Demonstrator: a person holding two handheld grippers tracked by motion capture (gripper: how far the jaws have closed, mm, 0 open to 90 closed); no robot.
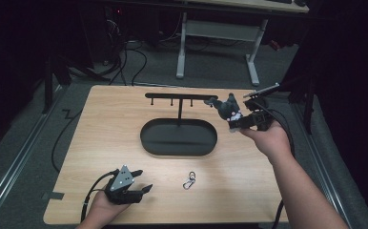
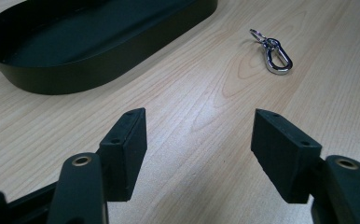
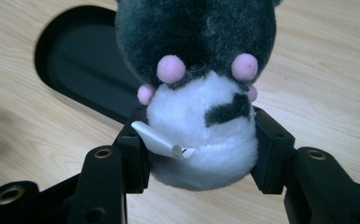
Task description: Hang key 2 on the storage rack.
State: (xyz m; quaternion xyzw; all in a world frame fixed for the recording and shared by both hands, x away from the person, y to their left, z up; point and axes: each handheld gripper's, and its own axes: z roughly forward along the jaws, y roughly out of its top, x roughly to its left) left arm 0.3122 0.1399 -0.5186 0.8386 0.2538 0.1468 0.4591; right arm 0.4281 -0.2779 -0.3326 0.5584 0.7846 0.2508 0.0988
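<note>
A small plush toy (image 3: 201, 98), dark grey above and white below with pink dots, is pinched between the jaws of my right gripper (image 3: 199, 149), which is shut on its white lower half. In the high view the right gripper (image 1: 241, 120) holds the plush toy (image 1: 229, 108) in the air beside the right end of the black stand's crossbar (image 1: 177, 96). The stand's black oval tray (image 1: 178, 137) lies mid-table. A silver carabiner clip (image 1: 189, 180) lies on the wood in front of it. My left gripper (image 1: 143, 181) rests at the front left, open, with nothing between its jaws; the clip (image 2: 272, 50) lies ahead of it.
The wooden table (image 1: 101, 143) ends near the left hand at the front edge. Past the far edge stand a white desk frame (image 1: 220, 43) and cables on grey carpet.
</note>
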